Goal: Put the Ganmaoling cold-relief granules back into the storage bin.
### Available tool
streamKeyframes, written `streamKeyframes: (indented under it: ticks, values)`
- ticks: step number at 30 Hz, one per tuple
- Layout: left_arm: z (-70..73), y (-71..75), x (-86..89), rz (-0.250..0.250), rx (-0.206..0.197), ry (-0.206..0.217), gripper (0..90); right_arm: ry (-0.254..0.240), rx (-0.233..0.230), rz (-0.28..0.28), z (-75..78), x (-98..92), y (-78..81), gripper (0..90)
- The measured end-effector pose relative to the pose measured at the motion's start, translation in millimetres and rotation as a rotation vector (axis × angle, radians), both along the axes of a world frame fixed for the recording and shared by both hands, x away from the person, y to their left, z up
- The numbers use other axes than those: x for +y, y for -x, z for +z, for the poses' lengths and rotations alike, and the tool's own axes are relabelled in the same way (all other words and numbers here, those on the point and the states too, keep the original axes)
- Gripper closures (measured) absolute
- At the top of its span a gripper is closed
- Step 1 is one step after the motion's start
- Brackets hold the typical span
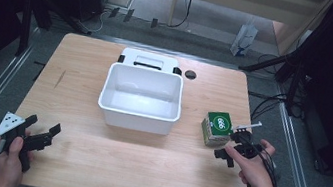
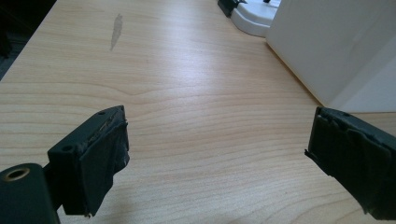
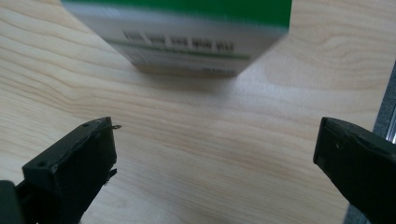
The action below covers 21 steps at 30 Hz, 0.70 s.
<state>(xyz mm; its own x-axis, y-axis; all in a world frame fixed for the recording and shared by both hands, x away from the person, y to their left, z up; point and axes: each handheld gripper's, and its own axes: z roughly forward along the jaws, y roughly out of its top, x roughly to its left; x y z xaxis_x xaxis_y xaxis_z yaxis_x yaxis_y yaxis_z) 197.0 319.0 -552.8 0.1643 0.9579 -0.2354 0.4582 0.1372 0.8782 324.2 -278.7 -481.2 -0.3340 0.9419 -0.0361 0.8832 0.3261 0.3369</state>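
Observation:
A green and white carton (image 1: 217, 128) stands on the wooden table (image 1: 142, 170), right of an open white bin (image 1: 136, 117). My right gripper (image 1: 230, 144) is just in front of the carton, near the table's right edge, and is apart from it. In the right gripper view the carton (image 3: 187, 37) rises ahead, and my right gripper (image 3: 215, 154) is open with bare wood between its jaws. My left gripper (image 1: 44, 126) rests at the front left corner. It is open and empty (image 2: 217, 154), aimed toward the bin's side (image 2: 327, 46).
A white lid with black latches (image 1: 149, 60) lies behind the bin, and its corner (image 2: 254, 16) is at the top of the left gripper view. A dark round cable hole (image 1: 190, 74) sits beside it. Bare wood stretches between the two hands.

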Motion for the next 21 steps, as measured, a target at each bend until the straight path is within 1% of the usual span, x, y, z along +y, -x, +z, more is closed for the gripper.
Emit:
streamKeyframes:
  ticks: [3, 4, 5, 6, 7, 9, 10, 11, 12, 13, 14, 15, 17, 18, 20, 21]
  values:
    - [-0.2, -0.2, 1.3, 0.001, 0.001, 0.006, 5.7, 0.009, 0.066, -0.002, 17.7, 6.6, -17.2, 0.0]
    - [-0.2, -0.2, 1.3, 0.001, 0.001, 0.007, 5.7, 0.027, 0.101, 0.002, 28.6, 12.1, -29.0, 0.0]
    - [-0.2, -0.2, 1.3, 0.001, 0.001, 0.007, 5.7, 0.027, 0.101, 0.002, 28.6, 12.1, -29.0, 0.0]
    - [-0.2, -0.2, 1.3, 0.001, 0.001, 0.006, 5.7, 0.037, 0.114, 0.006, 33.1, 14.9, -34.7, 0.0]
    - [-0.2, -0.3, 1.2, 0.000, 0.002, 0.007, 5.7, 0.070, 0.139, 0.009, 40.8, 21.4, -44.9, 0.0]
    - [-0.2, -0.4, 1.2, 0.001, 0.003, 0.008, 5.7, 0.088, 0.149, 0.000, 45.9, 26.7, -55.0, 0.0]
    - [-0.2, -0.4, 1.2, 0.001, 0.003, 0.008, 5.7, 0.088, 0.149, 0.000, 45.9, 26.7, -55.0, 0.0]
    - [-0.2, -0.6, 1.1, 0.001, 0.003, 0.009, 5.7, 0.095, 0.159, -0.004, 48.0, 32.0, -63.8, 0.0]
    - [-0.2, -0.6, 1.1, 0.001, 0.003, 0.009, 5.7, 0.091, 0.169, -0.008, 47.9, 35.2, -67.7, 0.0]
    - [-0.2, -0.7, 1.1, 0.000, 0.003, 0.009, 5.7, 0.091, 0.169, -0.008, 47.9, 35.2, -67.7, 0.0]
    - [-0.2, -0.6, 1.1, -0.002, 0.005, 0.008, 5.7, 0.084, 0.191, 0.002, 46.1, 43.4, -75.0, 0.0]
    - [-0.2, -0.7, 1.1, -0.002, 0.005, 0.009, 5.7, 0.084, 0.191, 0.002, 46.1, 43.4, -75.0, 0.0]
    - [-0.2, -0.7, 1.2, -0.002, 0.005, 0.010, 5.7, 0.088, 0.200, 0.008, 44.1, 49.1, -79.8, 0.0]
    - [-0.3, -0.7, 1.2, -0.001, 0.004, 0.011, 5.7, 0.102, 0.206, 0.010, 41.5, 53.6, -85.2, 0.0]
    - [-0.3, -0.7, 1.4, -0.003, 0.004, 0.012, 5.7, 0.105, 0.211, 0.003, 38.1, 56.4, -90.0, 0.0]
    - [-0.3, -0.7, 1.3, -0.003, 0.003, 0.013, 5.7, 0.105, 0.211, 0.003, 38.1, 56.4, -90.0, 0.0]
